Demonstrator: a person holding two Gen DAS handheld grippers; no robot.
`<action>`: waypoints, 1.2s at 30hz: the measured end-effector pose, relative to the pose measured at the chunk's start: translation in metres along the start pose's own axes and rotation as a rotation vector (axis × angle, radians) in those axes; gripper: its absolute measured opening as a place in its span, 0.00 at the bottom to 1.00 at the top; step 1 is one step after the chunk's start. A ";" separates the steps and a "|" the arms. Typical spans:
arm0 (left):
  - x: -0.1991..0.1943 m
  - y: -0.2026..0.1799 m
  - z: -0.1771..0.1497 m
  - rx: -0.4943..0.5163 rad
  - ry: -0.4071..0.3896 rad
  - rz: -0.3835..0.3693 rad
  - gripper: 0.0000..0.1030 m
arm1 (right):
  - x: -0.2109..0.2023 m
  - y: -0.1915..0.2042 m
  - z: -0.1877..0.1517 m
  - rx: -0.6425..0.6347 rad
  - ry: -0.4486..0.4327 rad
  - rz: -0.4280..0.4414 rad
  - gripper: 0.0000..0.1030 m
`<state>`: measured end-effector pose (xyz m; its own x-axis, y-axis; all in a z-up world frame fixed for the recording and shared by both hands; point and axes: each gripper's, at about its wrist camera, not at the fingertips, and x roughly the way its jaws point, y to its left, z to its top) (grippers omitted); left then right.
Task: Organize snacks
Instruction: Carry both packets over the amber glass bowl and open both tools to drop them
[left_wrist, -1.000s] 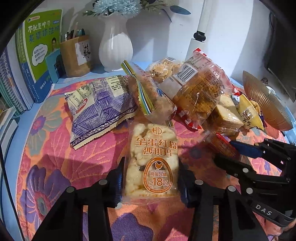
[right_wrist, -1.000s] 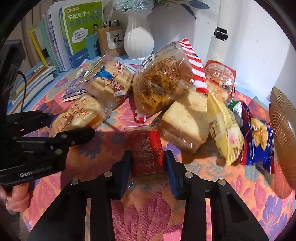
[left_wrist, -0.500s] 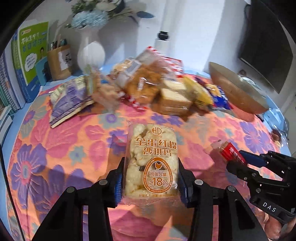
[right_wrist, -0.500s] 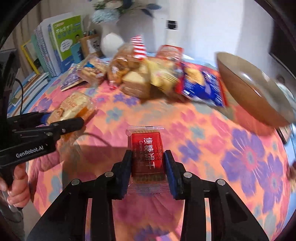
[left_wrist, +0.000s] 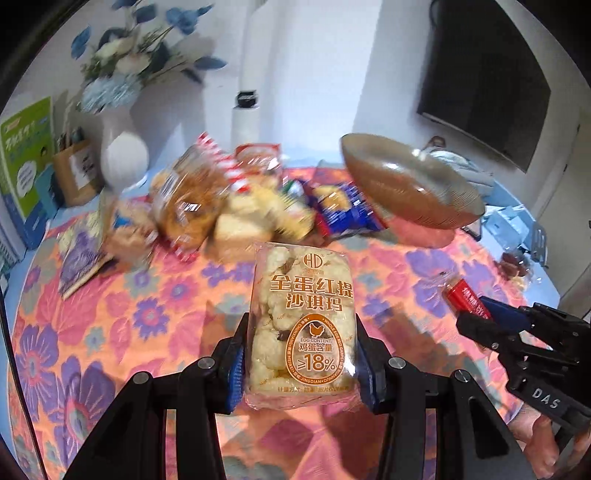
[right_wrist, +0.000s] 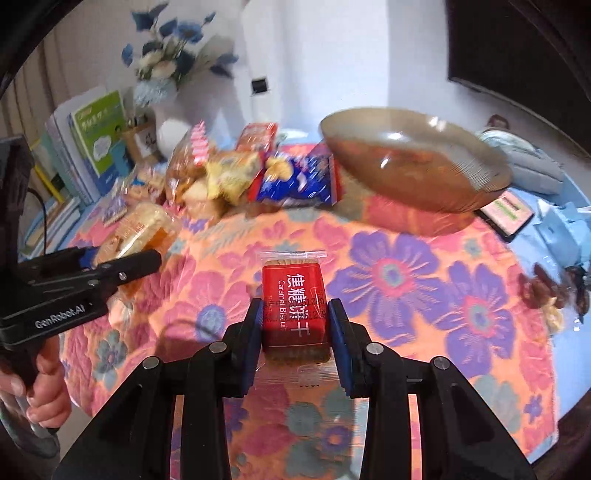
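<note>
Now | left gripper (left_wrist: 301, 363) pinches sachima pack (left_wrist: 302, 325) between pads | right gripper (right_wrist: 295, 328) clamps caramel biscuit packet (right_wrist: 294, 306)

The egg cake pack (left_wrist: 301, 325), clear wrap with orange print over pale puffed chunks, stands upright, lifted off the floral cloth. The red caramel biscuit pack (right_wrist: 294, 306), white lettering, clear crimped ends, is also raised above the cloth. The other snacks (right_wrist: 240, 173) lie heaped at the far side, blurred, beside a tilted brown ribbed bowl (right_wrist: 413, 162).
</note>
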<state>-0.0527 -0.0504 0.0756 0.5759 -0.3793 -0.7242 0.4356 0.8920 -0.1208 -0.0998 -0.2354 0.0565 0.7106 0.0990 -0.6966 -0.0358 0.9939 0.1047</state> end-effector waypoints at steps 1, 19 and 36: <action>0.000 -0.007 0.006 0.013 -0.008 -0.006 0.45 | -0.007 -0.005 0.003 0.009 -0.019 -0.001 0.32; 0.076 -0.094 0.143 0.125 -0.029 -0.172 0.45 | -0.003 -0.113 0.092 0.230 -0.102 -0.161 0.32; 0.070 -0.056 0.153 0.041 -0.093 -0.207 0.63 | 0.012 -0.126 0.096 0.254 -0.100 -0.136 0.49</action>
<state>0.0692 -0.1647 0.1351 0.5318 -0.5759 -0.6209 0.5776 0.7829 -0.2314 -0.0192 -0.3638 0.1028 0.7629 -0.0518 -0.6445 0.2320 0.9523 0.1981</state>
